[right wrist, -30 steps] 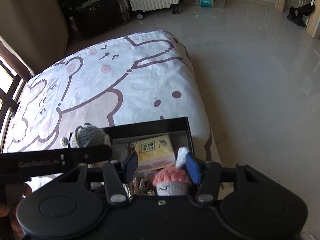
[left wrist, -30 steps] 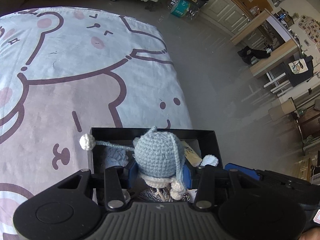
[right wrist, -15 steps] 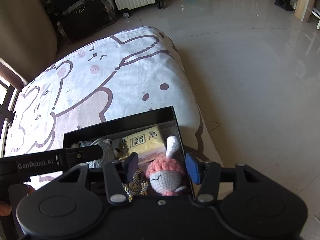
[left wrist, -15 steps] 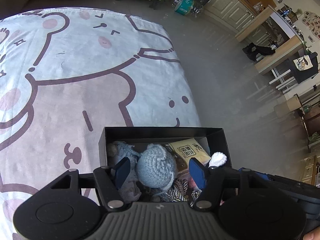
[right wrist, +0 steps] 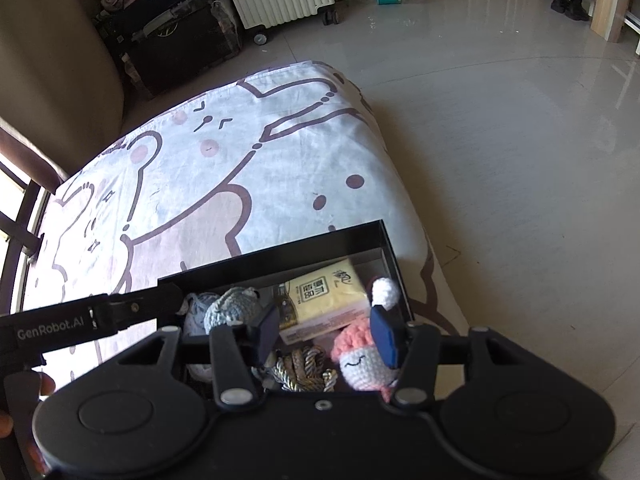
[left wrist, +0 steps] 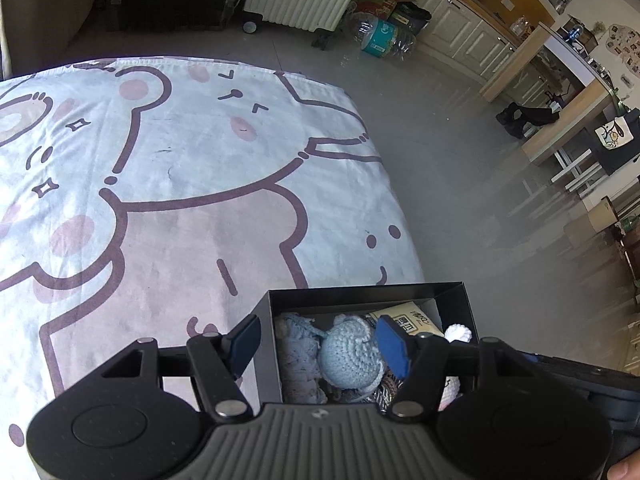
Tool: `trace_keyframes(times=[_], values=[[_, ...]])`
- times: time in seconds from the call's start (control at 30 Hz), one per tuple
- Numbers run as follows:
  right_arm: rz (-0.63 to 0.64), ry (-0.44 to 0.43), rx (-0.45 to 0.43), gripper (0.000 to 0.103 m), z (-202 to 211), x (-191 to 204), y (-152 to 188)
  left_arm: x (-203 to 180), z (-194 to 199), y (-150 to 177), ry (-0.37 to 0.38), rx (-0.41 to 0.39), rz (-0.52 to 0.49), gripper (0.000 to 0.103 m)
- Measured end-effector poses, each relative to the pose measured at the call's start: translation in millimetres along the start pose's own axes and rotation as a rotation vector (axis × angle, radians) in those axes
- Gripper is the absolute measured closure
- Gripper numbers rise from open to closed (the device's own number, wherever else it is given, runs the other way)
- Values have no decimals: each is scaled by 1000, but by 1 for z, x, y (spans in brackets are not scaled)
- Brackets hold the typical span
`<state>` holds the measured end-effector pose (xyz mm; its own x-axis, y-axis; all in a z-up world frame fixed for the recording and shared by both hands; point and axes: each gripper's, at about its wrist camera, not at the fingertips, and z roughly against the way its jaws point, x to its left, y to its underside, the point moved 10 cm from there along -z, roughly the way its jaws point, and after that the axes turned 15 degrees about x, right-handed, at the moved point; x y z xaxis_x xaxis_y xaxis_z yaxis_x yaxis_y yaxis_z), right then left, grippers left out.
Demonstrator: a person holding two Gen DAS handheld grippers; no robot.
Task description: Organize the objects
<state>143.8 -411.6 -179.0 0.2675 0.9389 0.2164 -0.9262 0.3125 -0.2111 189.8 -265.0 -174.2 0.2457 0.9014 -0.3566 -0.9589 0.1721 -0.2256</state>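
L gripper (left wrist: 318,346) is hanging over the black box (left wrist: 360,291) w/ jaws apart, nothing pinched; they've just been opening, and the blue crochet doll (left wrist: 348,354) is lying loose in the box below the gap, its round head beside a paler blue knit piece (left wrist: 294,344). So the L drop looks done. R gripper (right wrist: 330,334) is sitting low at the box's right end; the pink-and-white crochet bunny (right wrist: 360,362) is lying against its right finger pad (right wrist: 384,334), while the left pad is standing clear, so that looks like a release, not a hold. Also in the box: a yellow tissue pack (right wrist: 328,296) and a knotted gold cord (right wrist: 300,366). The box is resting at the near corner of the cartoon-bear bedsheet (left wrist: 160,200), close to the edge. Step in hand, prob.: finishing both placements. Next move calls for lifting both grippers straight out w/o snagging yarn or nudging the box off the edge, then checking the bed for leftovers; none are showing.
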Motion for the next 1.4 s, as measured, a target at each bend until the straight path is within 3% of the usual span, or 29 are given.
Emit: trace_keyframes(times=[0.23, 0.5, 0.8, 1.07, 1.4], values=[[-23, 41, -35, 51, 21, 3, 3, 2, 18, 7, -66, -5, -53, 38], [-38, 63, -102, 50, 59, 6, 19, 5, 53, 17, -108, -41, -66, 22], [-38, 111, -115, 45, 78, 6, 50, 17, 80, 34, -199, -48, -86, 13], [-40, 135, -119, 38, 85, 3, 71, 12, 90, 55, -217, -41, -119, 9], [-57, 193, -119, 18, 93, -5, 86, 14, 97, 71, -280, -36, -128, 0]])
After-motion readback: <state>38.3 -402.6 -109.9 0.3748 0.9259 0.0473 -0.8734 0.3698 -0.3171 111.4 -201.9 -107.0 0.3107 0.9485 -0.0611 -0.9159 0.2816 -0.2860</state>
